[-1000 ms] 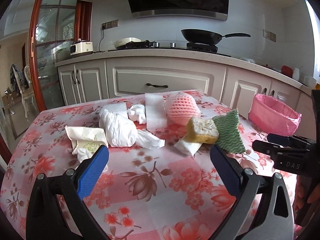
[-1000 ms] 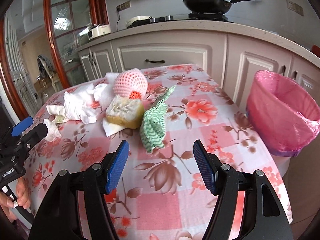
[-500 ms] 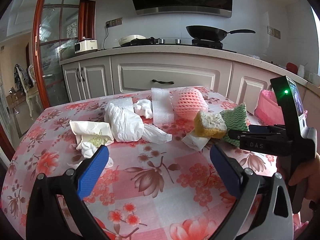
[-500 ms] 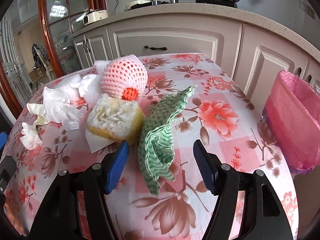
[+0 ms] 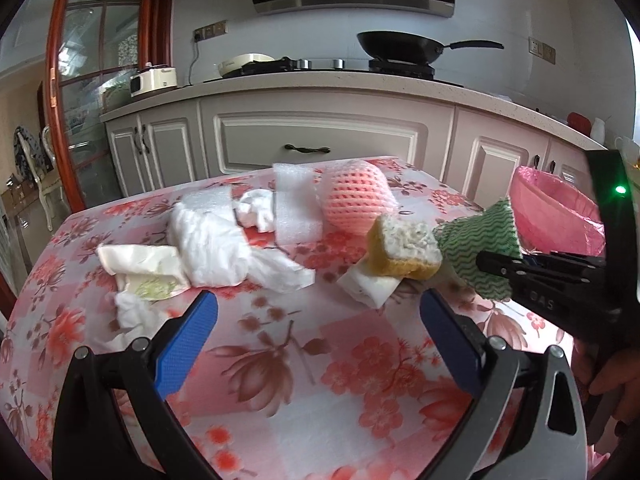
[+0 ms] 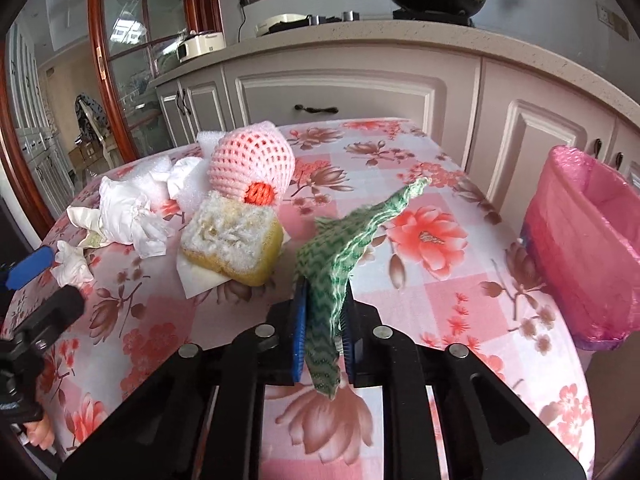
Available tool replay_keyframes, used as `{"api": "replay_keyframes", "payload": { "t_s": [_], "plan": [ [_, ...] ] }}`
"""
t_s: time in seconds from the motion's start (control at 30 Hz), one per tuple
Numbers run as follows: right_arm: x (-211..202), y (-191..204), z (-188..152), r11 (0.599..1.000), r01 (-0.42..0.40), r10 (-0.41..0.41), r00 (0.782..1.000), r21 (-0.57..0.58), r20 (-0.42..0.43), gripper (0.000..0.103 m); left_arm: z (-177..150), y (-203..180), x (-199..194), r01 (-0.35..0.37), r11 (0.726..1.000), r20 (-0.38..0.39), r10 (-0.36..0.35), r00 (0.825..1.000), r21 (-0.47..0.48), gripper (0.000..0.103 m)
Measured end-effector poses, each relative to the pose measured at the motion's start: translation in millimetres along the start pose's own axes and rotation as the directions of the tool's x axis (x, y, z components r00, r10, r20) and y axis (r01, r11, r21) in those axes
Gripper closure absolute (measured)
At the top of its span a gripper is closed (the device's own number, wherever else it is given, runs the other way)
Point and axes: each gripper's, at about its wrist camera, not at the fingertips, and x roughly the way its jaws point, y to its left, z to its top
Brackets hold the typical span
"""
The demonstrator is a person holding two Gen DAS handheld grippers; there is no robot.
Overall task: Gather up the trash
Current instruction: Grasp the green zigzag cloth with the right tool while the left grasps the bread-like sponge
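My right gripper (image 6: 323, 312) is shut on the green wavy-patterned cloth (image 6: 348, 240), whose far corner stands up off the table; in the left wrist view the same cloth (image 5: 480, 248) sits in front of the right gripper's black body. My left gripper (image 5: 316, 320) stands open over bare tablecloth, short of the trash. A worn yellow sponge (image 6: 232, 240) lies on a white tissue left of the cloth. Behind it are a pink foam fruit net (image 6: 250, 164), white foam pieces (image 5: 296, 208) and crumpled white tissues (image 5: 208, 248).
A bin lined with a pink bag (image 6: 592, 232) stands off the table's right edge. The floral tablecloth (image 5: 312, 380) covers the table. Kitchen cabinets and a counter with a black pan (image 5: 396, 46) run behind. A glass door is at the left.
My right gripper moved forward to the green cloth and its jaws closed on it. My left gripper edged forward toward the trash and stayed open.
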Motion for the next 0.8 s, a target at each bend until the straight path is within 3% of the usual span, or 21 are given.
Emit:
{"api": "replay_keyframes", "payload": {
  "t_s": [0.43,0.63,0.73,0.8],
  "plan": [
    [-39,-29,-14,0.999,0.021,-0.024,0.997,0.047,0.070,0.089,31,-55,69,0.055,0.996,-0.074,-0.050,0.996,0.066,0.005],
    [-44,-40,-13,0.997,0.009,-0.016,0.997,0.081,0.082,0.089,39,-83,100,0.020,0.988,-0.116,-0.003,0.993,0.152,0.005],
    [-46,-44,-14,0.995,0.010,-0.018,0.996,0.098,0.082,0.089,39,-88,114,0.009,0.984,-0.149,0.018,0.989,0.179,0.011],
    [-46,-46,-15,0.995,0.013,-0.021,0.997,0.103,0.080,0.089,37,-89,120,0.019,0.982,-0.164,0.012,0.986,0.188,0.023]
  ]
}}
